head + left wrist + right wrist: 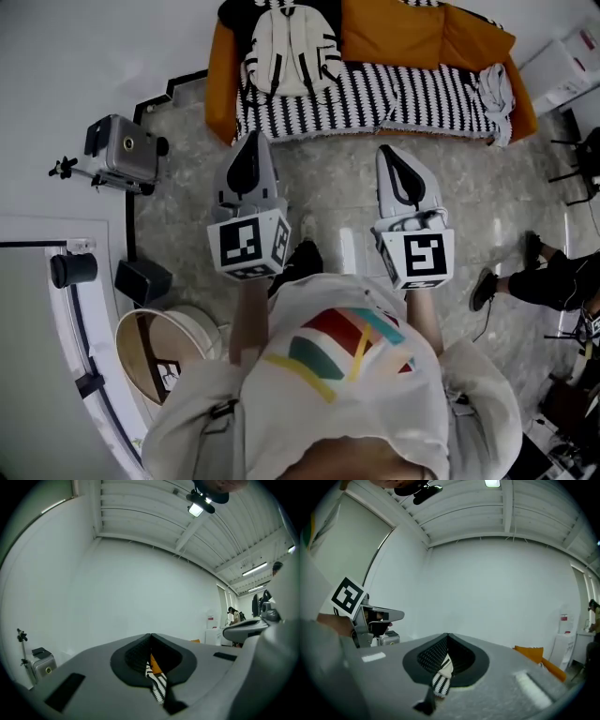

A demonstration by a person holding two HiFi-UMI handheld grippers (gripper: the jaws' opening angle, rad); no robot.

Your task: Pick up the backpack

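Ahead, a white backpack (286,47) lies on the sofa (394,33); the left gripper (252,141) and right gripper (387,153) face it, jaws closed and empty.

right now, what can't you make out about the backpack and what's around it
- Backpack: its top is cut off by the head view's upper edge.
- Sofa: in the gripper views the shut left claw and right claw hide most of it.
- Person at right: cut off by the head view's right edge.
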